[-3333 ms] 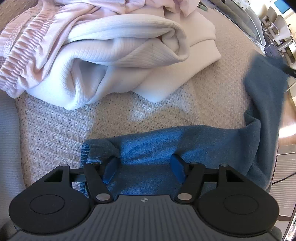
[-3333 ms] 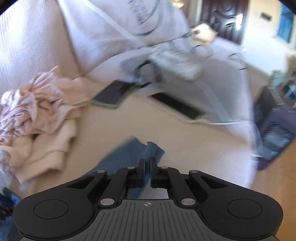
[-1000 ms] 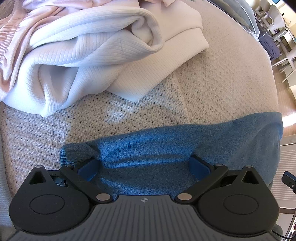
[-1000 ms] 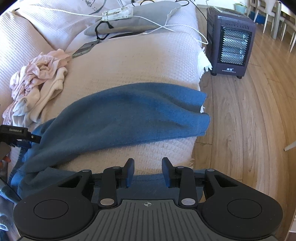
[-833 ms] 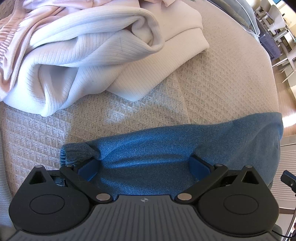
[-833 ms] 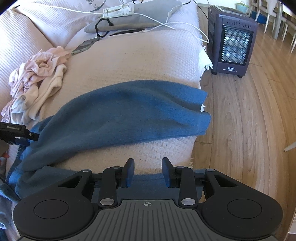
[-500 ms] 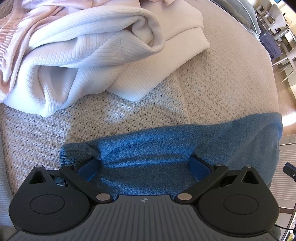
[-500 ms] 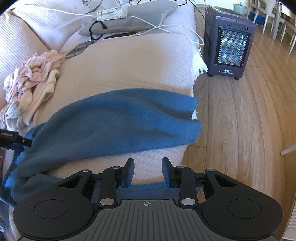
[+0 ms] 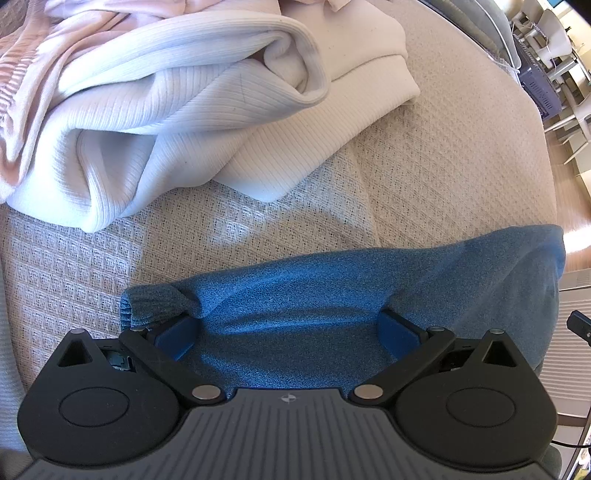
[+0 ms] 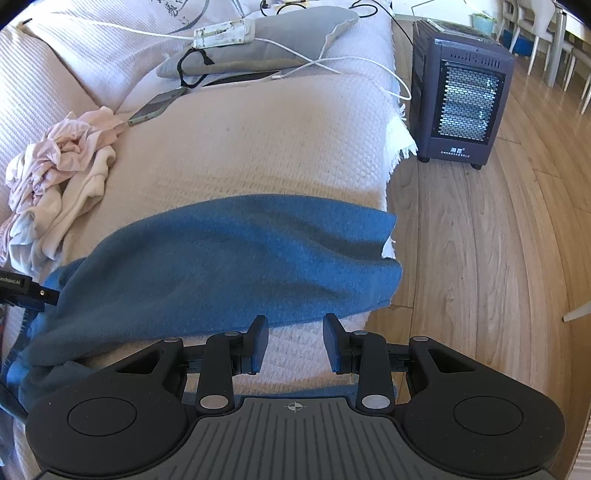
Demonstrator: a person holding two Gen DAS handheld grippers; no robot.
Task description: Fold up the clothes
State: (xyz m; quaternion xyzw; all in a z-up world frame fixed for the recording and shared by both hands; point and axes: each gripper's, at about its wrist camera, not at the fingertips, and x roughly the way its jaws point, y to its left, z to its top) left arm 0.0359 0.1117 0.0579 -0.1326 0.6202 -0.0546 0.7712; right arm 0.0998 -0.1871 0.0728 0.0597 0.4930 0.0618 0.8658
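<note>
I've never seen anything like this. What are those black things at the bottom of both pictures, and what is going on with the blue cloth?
No robot here: a person holds a two-finger gripper in each hand, and each gripper carries a wide-angle camera looking forward along its fingers. The black shapes are the grippers themselves.

In the left wrist view, the left gripper stands wide open over a blue garment, which lies between its fingers, not pinched. Beyond it sits a heap of white and pink clothes.

In the right wrist view, the right gripper is also open and holds nothing. The same blue garment is spread across a sofa cover, one end hanging over the edge. Further back lie a phone, a power strip with white cables, and on the wooden floor stands a heater.

So nothing is held now.
</note>
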